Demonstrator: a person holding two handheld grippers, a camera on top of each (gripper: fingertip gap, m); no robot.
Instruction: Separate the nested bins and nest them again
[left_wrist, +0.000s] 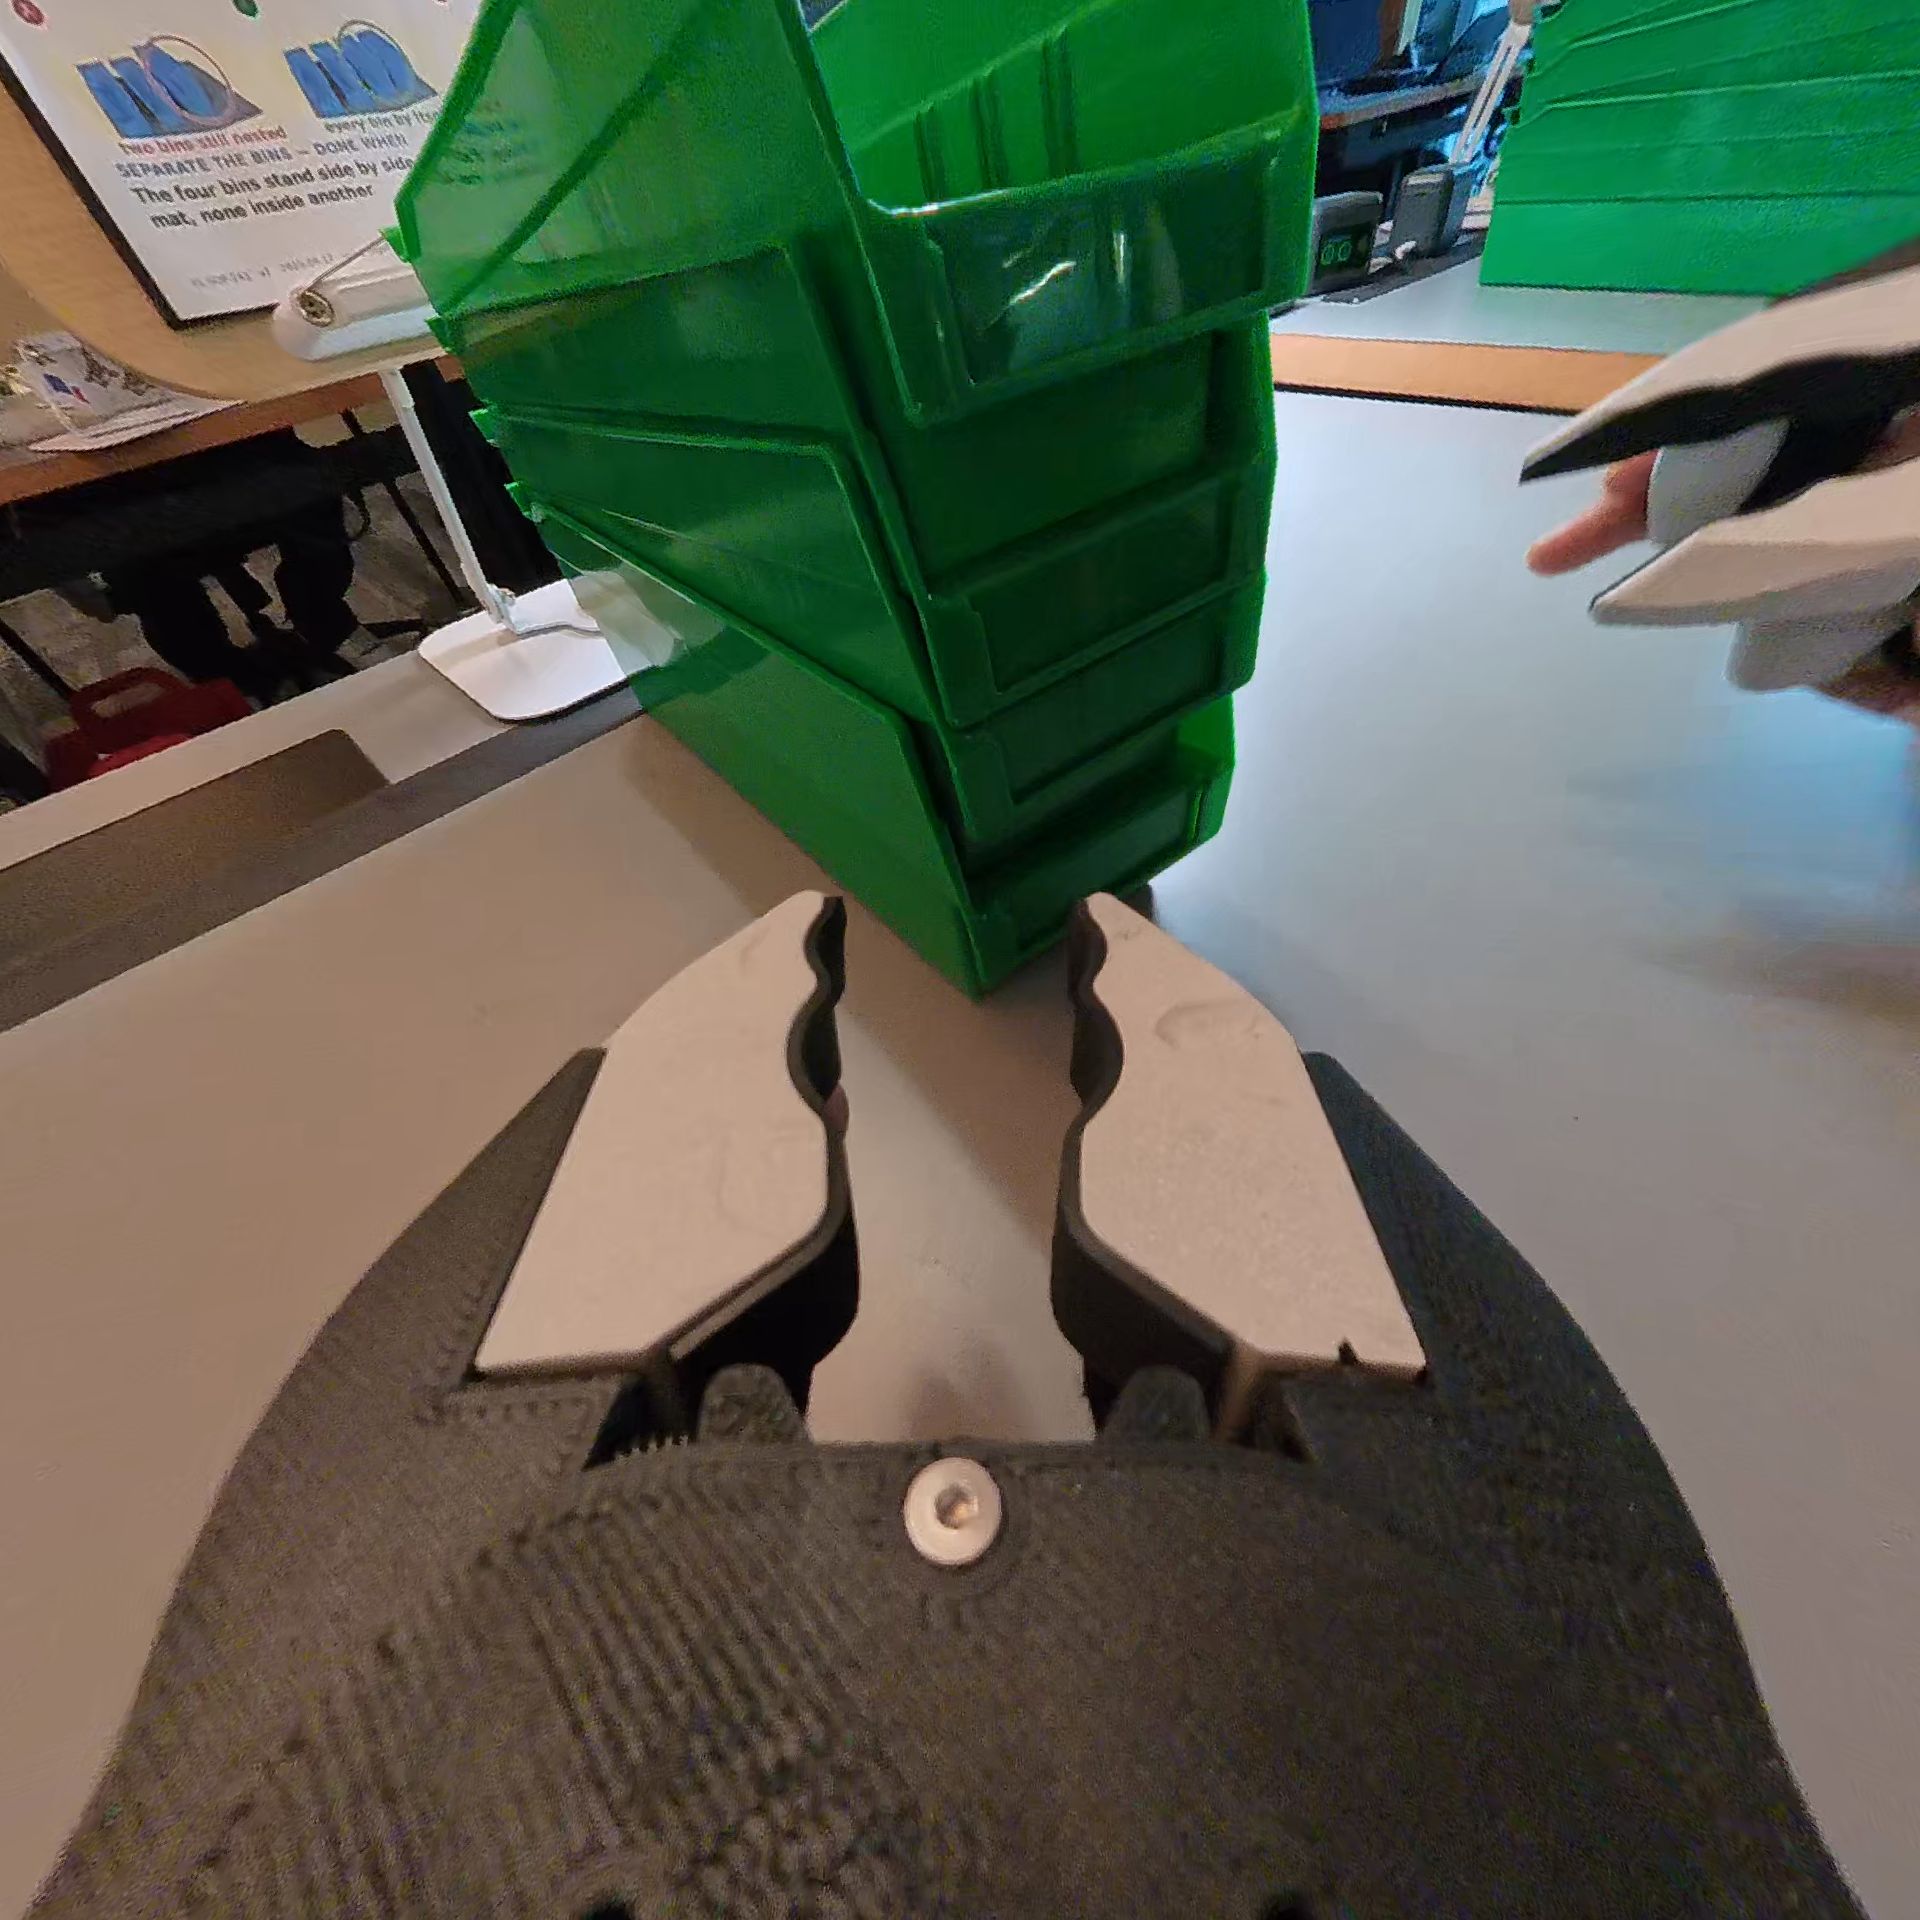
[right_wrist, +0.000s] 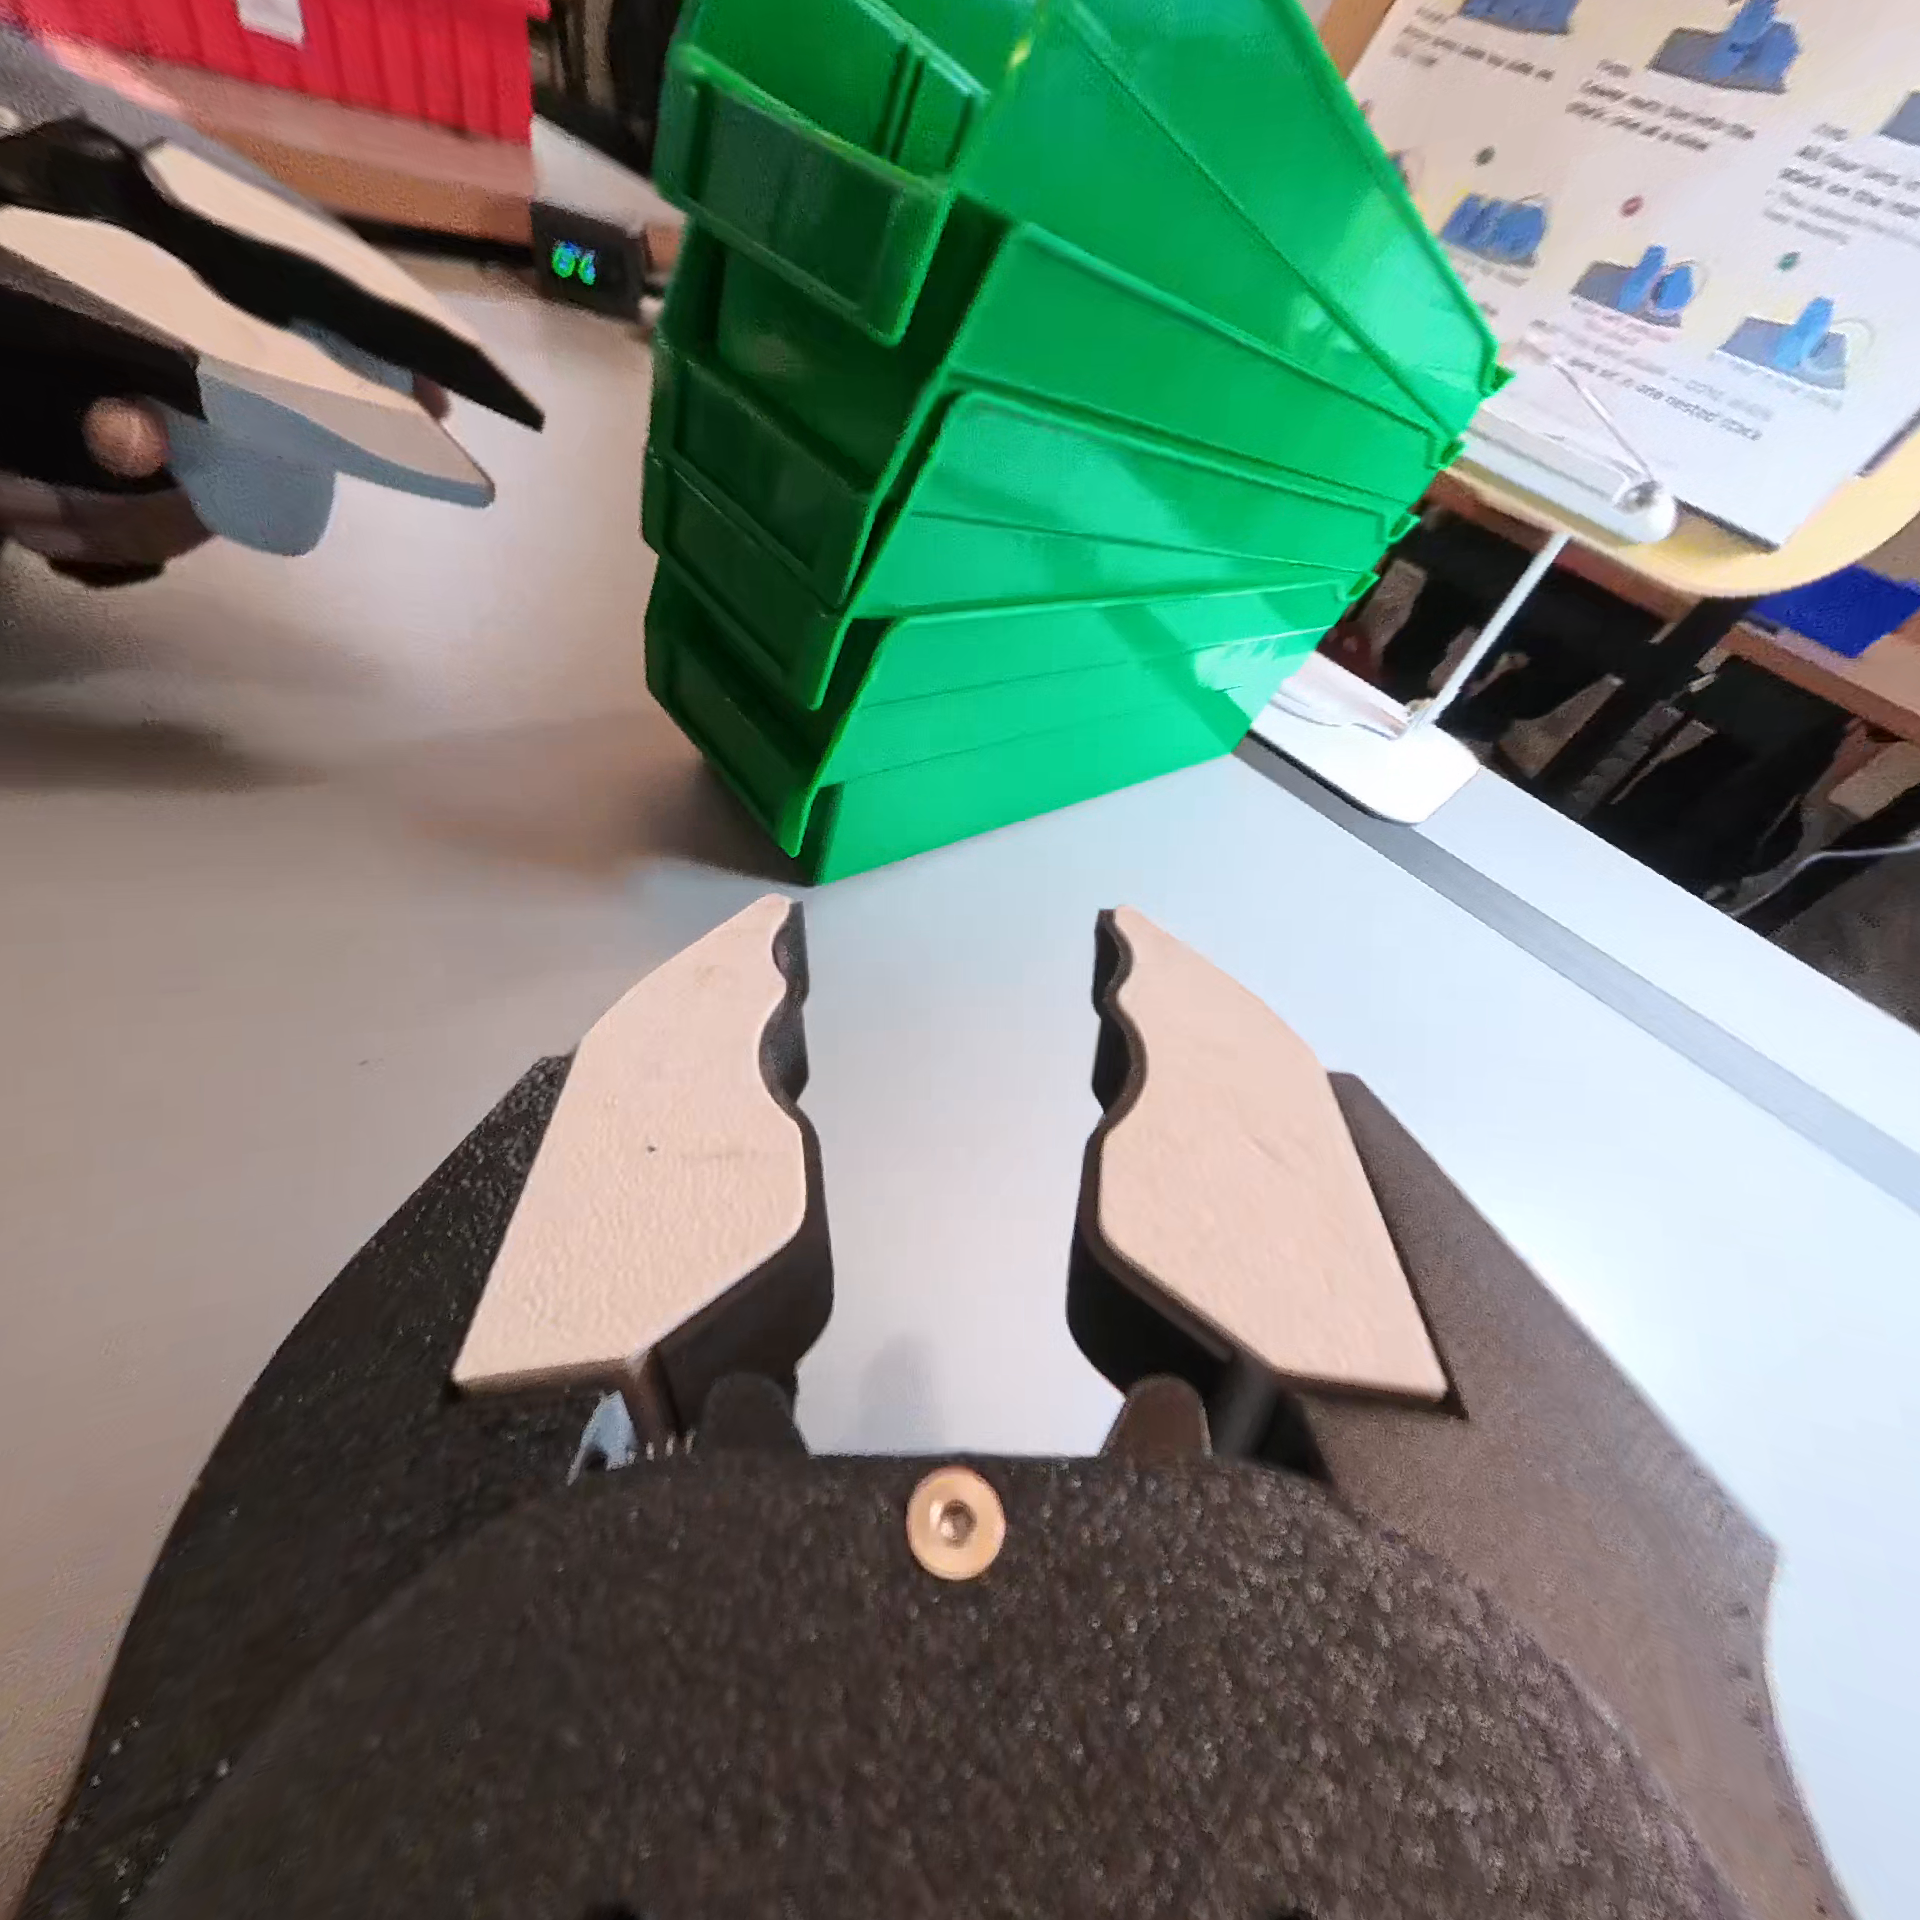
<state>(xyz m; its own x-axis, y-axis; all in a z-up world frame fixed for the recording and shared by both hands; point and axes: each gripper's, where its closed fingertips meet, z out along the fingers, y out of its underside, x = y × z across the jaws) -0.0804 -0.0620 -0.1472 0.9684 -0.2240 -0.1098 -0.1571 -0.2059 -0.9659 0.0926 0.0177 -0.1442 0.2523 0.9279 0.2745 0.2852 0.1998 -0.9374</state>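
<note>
The stack of green bins (left_wrist: 862, 499) is running off the top edge of both views, so the rim of the uppermost bin is cut off and the inside of the lower ones is hidden by the bins nested above. How many bins are nested is hard to say for certain; about four or five rims are showing. The stack is standing on the grey tabletop (left_wrist: 1455, 1039), near its far edge.

The left gripper (left_wrist: 956, 925) is sitting low over the tabletop with its jaws parted and nothing between them. Its right fingertip is lying just beside the bottom front corner of the stack; whether it is touching the plastic cannot be told. The right gripper (right_wrist: 945, 914) is also standing open and empty, with bare tabletop showing between its fingers, and it is staying a little apart from the stack's nearest bottom corner.

Each view is catching the other gripper blurred at its edge: the right gripper at the right border of the left wrist view, with a fingertip of the person's hand (left_wrist: 1590, 520) peeking out behind it, and the left gripper at the left border of the right wrist view.

The left wrist view is showing the bins' label-holder fronts and a green panel (left_wrist: 1704, 145) behind. The right wrist view is showing a small digital display (right_wrist: 577, 260), something red (right_wrist: 343, 62) and an instruction sheet (right_wrist: 1662, 208) on a white stand (right_wrist: 1455, 717).
</note>
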